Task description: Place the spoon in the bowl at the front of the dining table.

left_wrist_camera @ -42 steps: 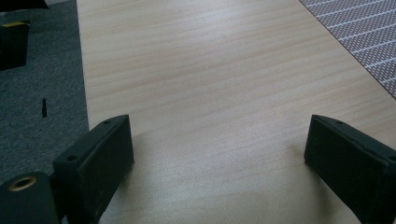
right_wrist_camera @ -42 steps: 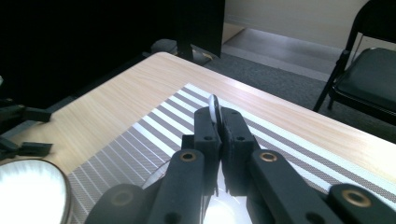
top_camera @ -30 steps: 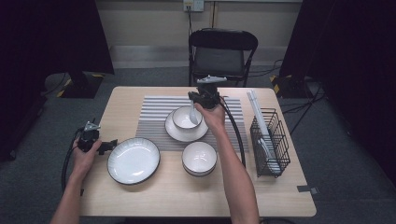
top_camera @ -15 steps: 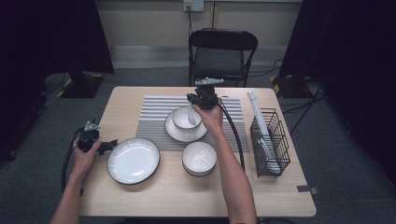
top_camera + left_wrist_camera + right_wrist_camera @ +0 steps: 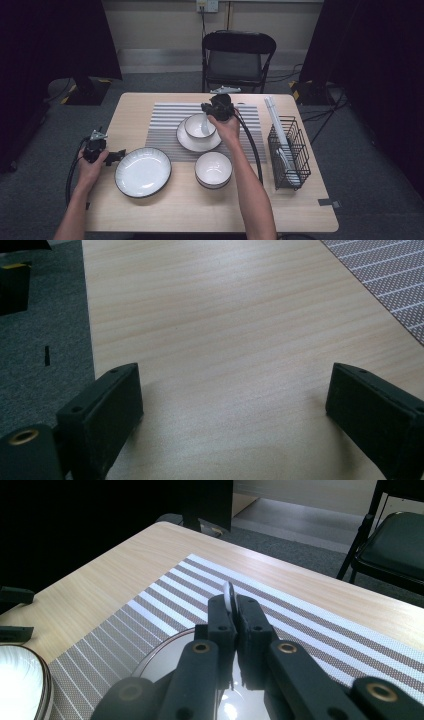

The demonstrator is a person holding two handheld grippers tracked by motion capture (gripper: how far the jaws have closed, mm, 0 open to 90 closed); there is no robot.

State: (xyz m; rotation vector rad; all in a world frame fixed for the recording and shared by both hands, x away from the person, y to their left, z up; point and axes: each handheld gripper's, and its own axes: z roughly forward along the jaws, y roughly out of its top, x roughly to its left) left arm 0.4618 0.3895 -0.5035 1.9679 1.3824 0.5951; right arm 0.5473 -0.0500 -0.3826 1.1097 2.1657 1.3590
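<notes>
The right gripper [image 5: 214, 111], held over the small bowl [image 5: 196, 122] on the saucer [image 5: 186, 141] atop the striped mat [image 5: 162, 117], had its fingers [image 5: 220, 617] closed on the thin white handle of a spoon [image 5: 229, 596]. In the high view the spoon [image 5: 204, 126] ran from the gripper down into the bowl, its long axis steeply tilted, handle end up and scoop end low inside the bowl; in the right gripper view the handle tip stood just above the pinched pads. Judged by its gloss and colour, the spoon was probably ceramic: light, stiff, smooth enough to slip and liable to chip against the bowl's rim. A hold on the flat of the handle near its upper end, as seen here, appeared sound, provided the scoop was kept from knocking the bowl. The left gripper [image 5: 114, 155] rested near the bench [image 5: 300, 200] edge, just beside the large plate [image 5: 143, 171], its fingers [image 5: 102, 412] wide apart with nothing between them. A second bowl [image 5: 213, 169] and a wire rack [image 5: 288, 152] stood nearby.
</notes>
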